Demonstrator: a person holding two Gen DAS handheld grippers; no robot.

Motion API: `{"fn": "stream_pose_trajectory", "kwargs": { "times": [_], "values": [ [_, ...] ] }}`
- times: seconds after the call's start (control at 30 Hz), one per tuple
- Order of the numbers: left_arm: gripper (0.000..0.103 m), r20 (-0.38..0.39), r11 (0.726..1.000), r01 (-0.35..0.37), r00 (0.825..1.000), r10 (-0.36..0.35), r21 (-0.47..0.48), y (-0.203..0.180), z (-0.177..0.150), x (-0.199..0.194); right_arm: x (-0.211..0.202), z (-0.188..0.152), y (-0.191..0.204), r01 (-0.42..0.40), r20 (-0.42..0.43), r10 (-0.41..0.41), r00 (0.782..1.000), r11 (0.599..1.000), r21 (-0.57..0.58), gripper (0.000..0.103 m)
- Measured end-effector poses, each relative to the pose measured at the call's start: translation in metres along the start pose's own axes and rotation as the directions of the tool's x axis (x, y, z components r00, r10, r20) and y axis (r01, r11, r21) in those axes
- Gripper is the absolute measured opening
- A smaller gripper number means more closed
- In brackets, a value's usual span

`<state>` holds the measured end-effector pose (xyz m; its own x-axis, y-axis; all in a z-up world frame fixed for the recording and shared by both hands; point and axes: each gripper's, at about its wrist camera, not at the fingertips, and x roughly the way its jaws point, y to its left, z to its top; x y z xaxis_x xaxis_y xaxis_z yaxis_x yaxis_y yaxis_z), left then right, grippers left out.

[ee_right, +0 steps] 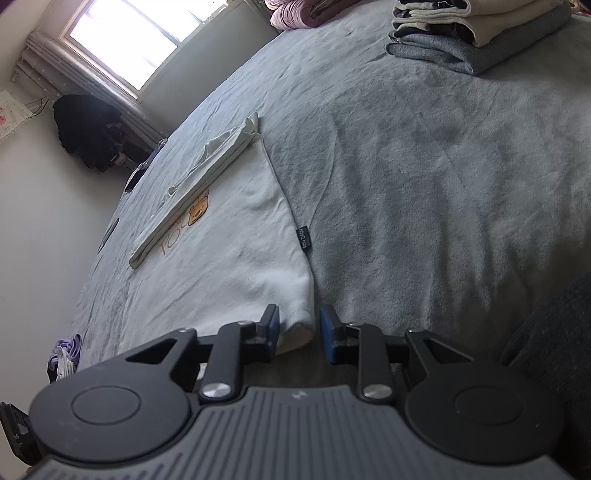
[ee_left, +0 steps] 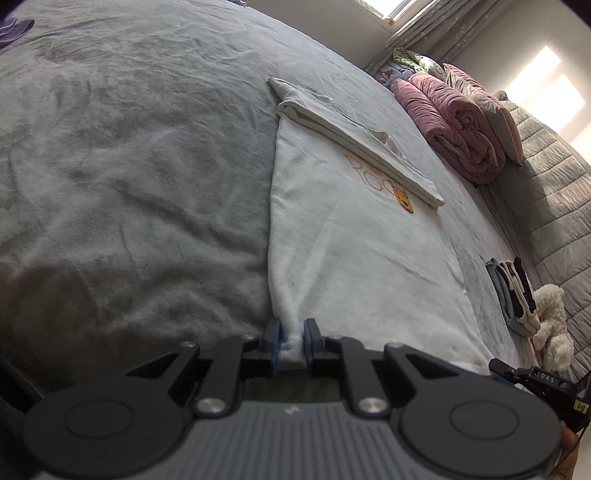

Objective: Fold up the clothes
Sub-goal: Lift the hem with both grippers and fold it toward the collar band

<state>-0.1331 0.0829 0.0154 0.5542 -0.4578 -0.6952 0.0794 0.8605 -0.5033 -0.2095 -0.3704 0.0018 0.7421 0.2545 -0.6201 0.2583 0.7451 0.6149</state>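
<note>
A white T-shirt point(ee_left: 354, 236) with an orange bear print lies flat on the grey bed, its sleeves folded in across the top. It also shows in the right wrist view point(ee_right: 229, 251). My left gripper point(ee_left: 291, 341) is shut on the shirt's near left hem corner, white cloth bunched between the blue pads. My right gripper point(ee_right: 298, 326) is open around the shirt's near right hem corner; the cloth sits between the pads, which stand apart from it. The right gripper also shows at the edge of the left wrist view point(ee_left: 532, 376).
A grey bed sheet point(ee_left: 129, 166) covers the bed. A stack of folded clothes point(ee_right: 476, 33) lies on it, also seen in the left wrist view point(ee_left: 511, 295), next to a white plush toy point(ee_left: 554, 325). A pink quilt point(ee_left: 454, 122) lies by the headboard. Purple cloth point(ee_right: 66, 354) lies at the bed's edge.
</note>
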Motion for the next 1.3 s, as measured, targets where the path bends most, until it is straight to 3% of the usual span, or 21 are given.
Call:
{"fn": "stream_pose_trajectory", "kwargs": {
  "times": [0.17,0.43,0.7,0.93,1.3],
  "values": [
    [0.012,0.012,1.000,-0.005,1.000,0.005,-0.002,0.002,-0.001,-0.001,-0.001,-0.003,0.001,0.006,0.009,-0.005,1.000,1.000,-0.004,0.011],
    [0.008,0.036,1.000,-0.008,0.999,0.008,-0.012,-0.001,-0.002,-0.010,-0.011,-0.009,0.005,-0.010,0.054,0.011,0.998,1.000,-0.020,0.009],
    [0.007,0.093,1.000,0.001,0.996,0.001,-0.018,-0.021,0.033,-0.020,-0.011,0.036,0.029,-0.040,0.138,0.050,0.989,0.997,-0.073,0.009],
    [0.007,0.134,0.999,-0.019,0.991,0.023,-0.030,-0.034,0.075,0.000,0.027,0.083,0.057,-0.028,0.147,0.050,0.988,0.989,-0.147,0.009],
    [0.007,0.134,0.990,-0.094,0.985,0.108,-0.106,-0.034,0.131,0.069,0.109,0.125,0.062,0.081,0.063,-0.071,0.996,0.980,-0.180,0.009]
  ]
}}
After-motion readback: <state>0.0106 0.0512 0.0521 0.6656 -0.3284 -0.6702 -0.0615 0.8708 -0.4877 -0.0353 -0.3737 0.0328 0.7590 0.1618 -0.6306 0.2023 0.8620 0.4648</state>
